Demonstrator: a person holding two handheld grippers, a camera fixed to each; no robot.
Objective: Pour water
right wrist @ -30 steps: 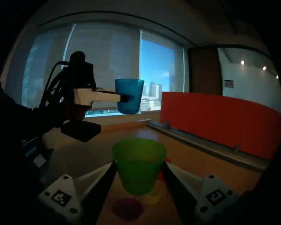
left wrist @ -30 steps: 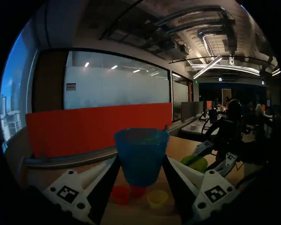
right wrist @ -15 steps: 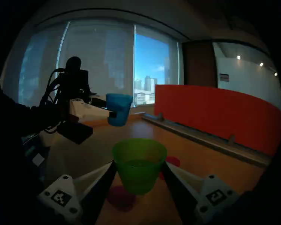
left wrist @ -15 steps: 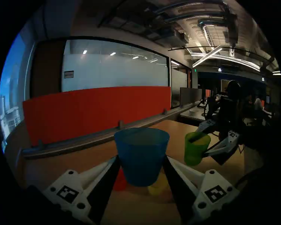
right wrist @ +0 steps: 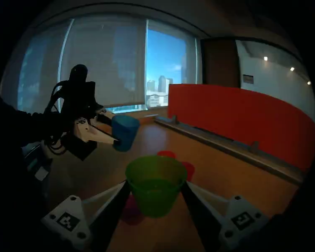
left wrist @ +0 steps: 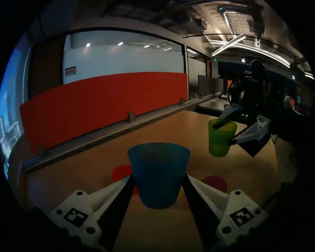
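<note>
Left gripper (left wrist: 158,179) pinches the blue cup (left wrist: 158,166) between its fingers, lower centre; right gripper (right wrist: 156,185) pinches the green cup (right wrist: 156,195) likewise.

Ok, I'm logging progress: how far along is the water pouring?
Done: left gripper holds the blue cup, right gripper the green cup, both above the table. In hand: cups hang apart, the blue one tilted. Left: the pour; no water flows yet.
</note>
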